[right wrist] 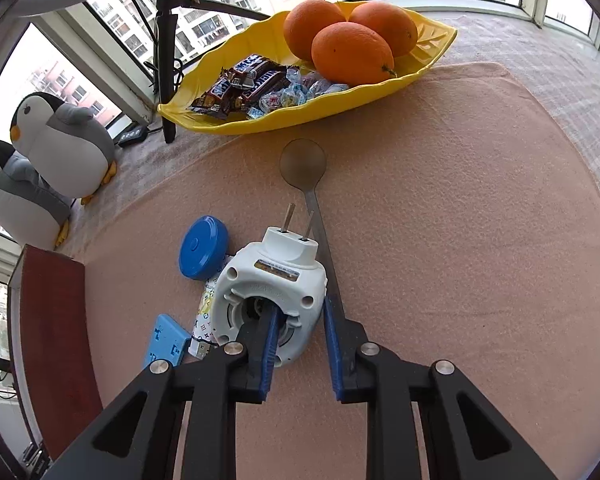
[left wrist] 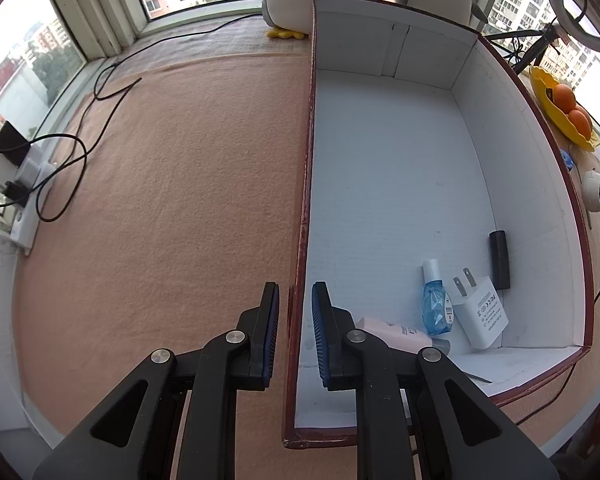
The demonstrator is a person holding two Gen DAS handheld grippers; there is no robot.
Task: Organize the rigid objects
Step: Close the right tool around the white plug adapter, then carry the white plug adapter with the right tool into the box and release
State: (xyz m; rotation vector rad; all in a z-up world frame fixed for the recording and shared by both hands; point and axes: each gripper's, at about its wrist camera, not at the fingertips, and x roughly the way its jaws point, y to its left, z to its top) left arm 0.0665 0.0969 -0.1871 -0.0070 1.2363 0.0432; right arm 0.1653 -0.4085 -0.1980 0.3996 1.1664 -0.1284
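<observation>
Gripping step: right claw pinches the rim wall of the white plug-in device on the tabletop; left claw clamps the box's side wall. Next we judge lift, then carry into box

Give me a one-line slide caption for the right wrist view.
Right gripper clamps the rim of a white plug-in device lying beside a spoon.
</observation>
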